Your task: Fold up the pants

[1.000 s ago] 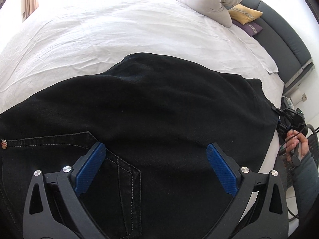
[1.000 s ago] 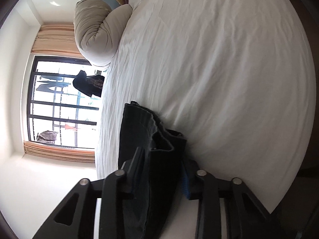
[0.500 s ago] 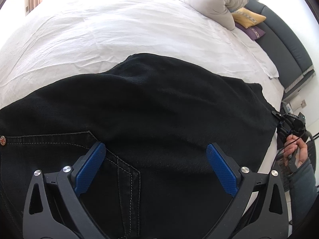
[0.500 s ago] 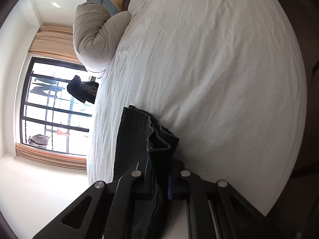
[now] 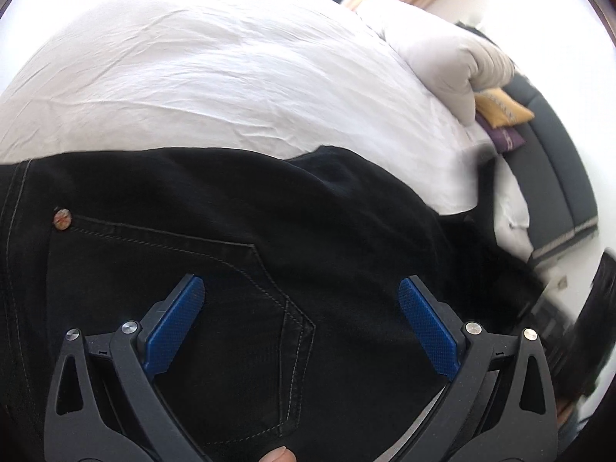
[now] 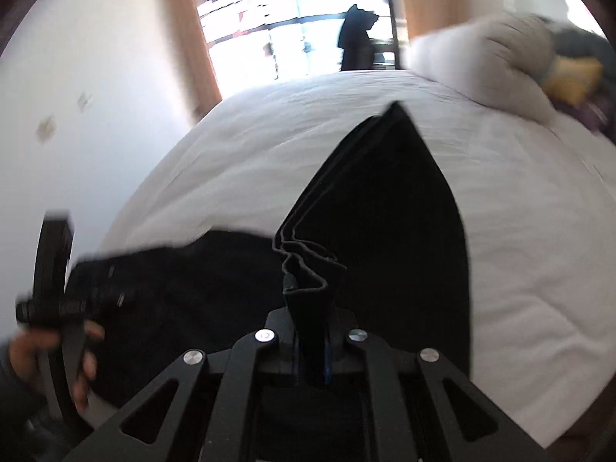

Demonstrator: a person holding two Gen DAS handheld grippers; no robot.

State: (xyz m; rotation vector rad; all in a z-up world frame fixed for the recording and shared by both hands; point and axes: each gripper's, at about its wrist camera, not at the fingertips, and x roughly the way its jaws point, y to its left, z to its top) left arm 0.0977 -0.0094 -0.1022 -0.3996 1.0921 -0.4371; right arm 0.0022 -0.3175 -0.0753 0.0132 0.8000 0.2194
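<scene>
black denim fills the near ground. the left gripper hangs over the pants, jaws spread wide with nothing between the blue pads, a stitched pocket lying right under them. a copper rivet sits at ten o'clock from the pads, on the pocket's corner. a thumb tip shows at six o'clock, at the picture's bottom edge.

the right gripper has its jaws pinched tight on a bunched hem of the pants, the cloth standing up in folds from between them. from there the leg runs off toward twelve o'clock and lies flat on the bed. at nine o'clock in that view the left hand grips its black tool, blurred.

beyond the denim the white sheet spreads wrinkled. a rolled grey duvet lies at two o'clock, with a yellow cushion and a purple one just beside it against the dark headboard. farthest off, a bright window between tan curtains.
</scene>
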